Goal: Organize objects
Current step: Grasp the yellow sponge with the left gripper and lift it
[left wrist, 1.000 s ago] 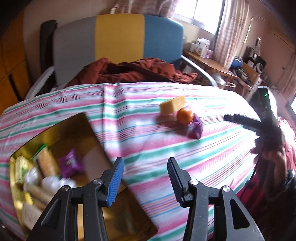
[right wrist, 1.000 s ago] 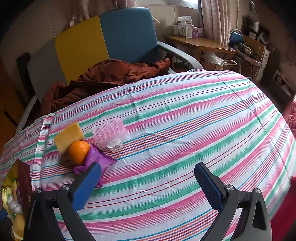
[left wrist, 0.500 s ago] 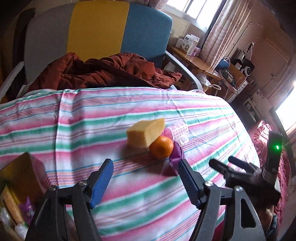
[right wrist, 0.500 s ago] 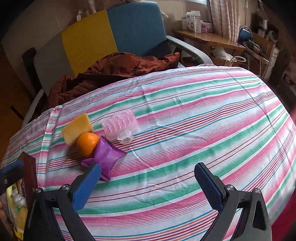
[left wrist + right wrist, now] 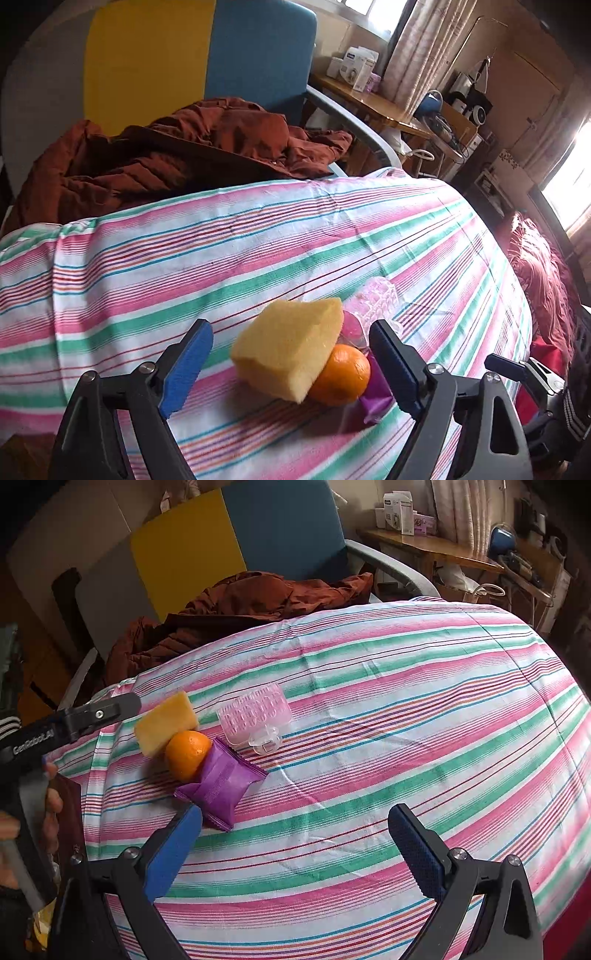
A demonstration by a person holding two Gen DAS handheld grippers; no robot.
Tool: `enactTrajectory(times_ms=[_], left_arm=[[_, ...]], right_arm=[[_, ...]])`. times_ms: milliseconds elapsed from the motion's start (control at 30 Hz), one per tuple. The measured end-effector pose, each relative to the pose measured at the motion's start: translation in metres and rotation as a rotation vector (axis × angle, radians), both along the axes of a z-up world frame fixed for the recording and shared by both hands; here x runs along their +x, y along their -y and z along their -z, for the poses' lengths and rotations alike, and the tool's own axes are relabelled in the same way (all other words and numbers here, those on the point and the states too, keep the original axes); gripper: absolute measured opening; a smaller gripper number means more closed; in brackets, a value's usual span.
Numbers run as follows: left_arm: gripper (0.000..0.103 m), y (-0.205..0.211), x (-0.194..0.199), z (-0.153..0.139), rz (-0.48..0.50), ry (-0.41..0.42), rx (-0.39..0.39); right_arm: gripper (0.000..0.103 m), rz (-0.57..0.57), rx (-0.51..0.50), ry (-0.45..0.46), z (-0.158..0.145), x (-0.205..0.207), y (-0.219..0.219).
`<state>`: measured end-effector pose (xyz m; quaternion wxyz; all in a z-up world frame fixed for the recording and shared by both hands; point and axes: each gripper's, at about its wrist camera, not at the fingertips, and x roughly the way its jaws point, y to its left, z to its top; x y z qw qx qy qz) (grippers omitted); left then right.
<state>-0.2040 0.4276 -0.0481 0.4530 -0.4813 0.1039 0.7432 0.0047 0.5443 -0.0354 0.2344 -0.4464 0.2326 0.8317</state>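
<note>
Left wrist view shows the left claw opening around the yellow sponge, untouched, with the orange beside it; the right claw waits open.

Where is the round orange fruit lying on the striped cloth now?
In the right wrist view the round orange fruit lies left of centre on the striped cloth, touching the yellow sponge block behind it and the purple foil packet in front.

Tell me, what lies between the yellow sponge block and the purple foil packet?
The round orange fruit lies between the yellow sponge block and the purple foil packet, touching both, clearest in the right wrist view.
</note>
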Motion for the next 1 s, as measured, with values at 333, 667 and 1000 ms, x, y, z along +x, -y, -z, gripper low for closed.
enactTrajectory(times_ms=[333,667,1000], left_arm=[[0.072,-0.021,-0.018,0.050,0.000,0.175,-0.038],[0.058,0.034,0.003,0.032,-0.139,0.098,-0.050],[0.059,0.073,0.091,0.044,-0.169,-0.131,-0.241]], right_arm=[[0.101,0.012,-0.015,0.027,0.007,-0.002,-0.004],[0.101,0.029,-0.019,0.036,0.009,-0.002,-0.008],[0.101,0.058,-0.030,0.025,0.009,0.002,-0.014]])
